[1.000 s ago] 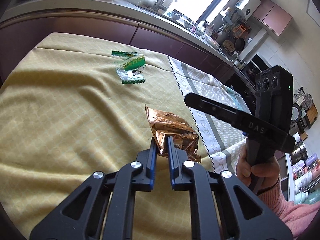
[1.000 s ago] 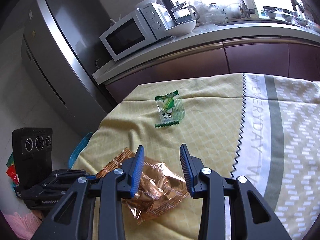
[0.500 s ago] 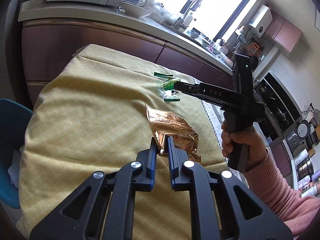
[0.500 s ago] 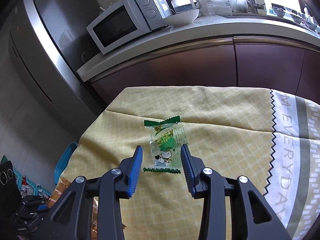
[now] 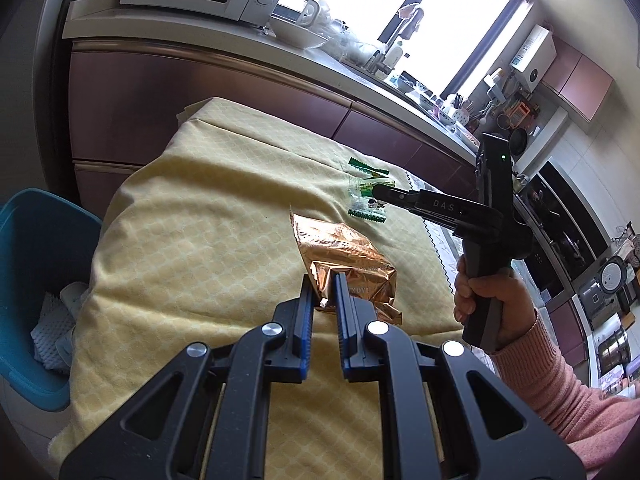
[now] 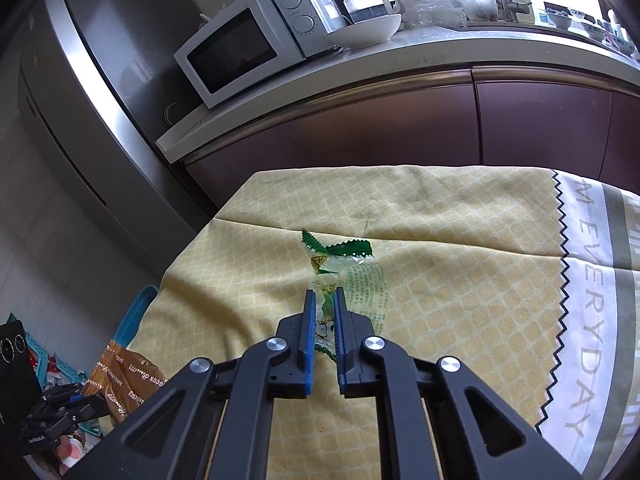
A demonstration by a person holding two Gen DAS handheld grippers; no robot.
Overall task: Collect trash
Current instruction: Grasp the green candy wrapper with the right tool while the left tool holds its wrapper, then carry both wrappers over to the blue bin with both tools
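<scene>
**Both tongs pinch a wrapper**

My left tongs (image 5: 325, 286) pinch the shiny copper bag (image 5: 346, 258), lifted above the yellow desk (image 5: 192, 248). My right tongs (image 6: 323, 304) have just squeezed shut on the green candy wrapper (image 6: 344, 264), which lies at 12 o'clock from them. A blue bin (image 5: 28, 264) sits at 9 o'clock.

Right gripper closes on the green wrapper

The right gripper (image 6: 324, 300), above the copper bag (image 5: 348, 264) a second ago, now sits farther along the yellow tablecloth (image 6: 440, 240), its jaws just clamped onto the green wrapper (image 6: 344, 272); the wrapper's far end crumples upward, while the copper bag now hangs near the blue bin (image 5: 36, 264).
</scene>
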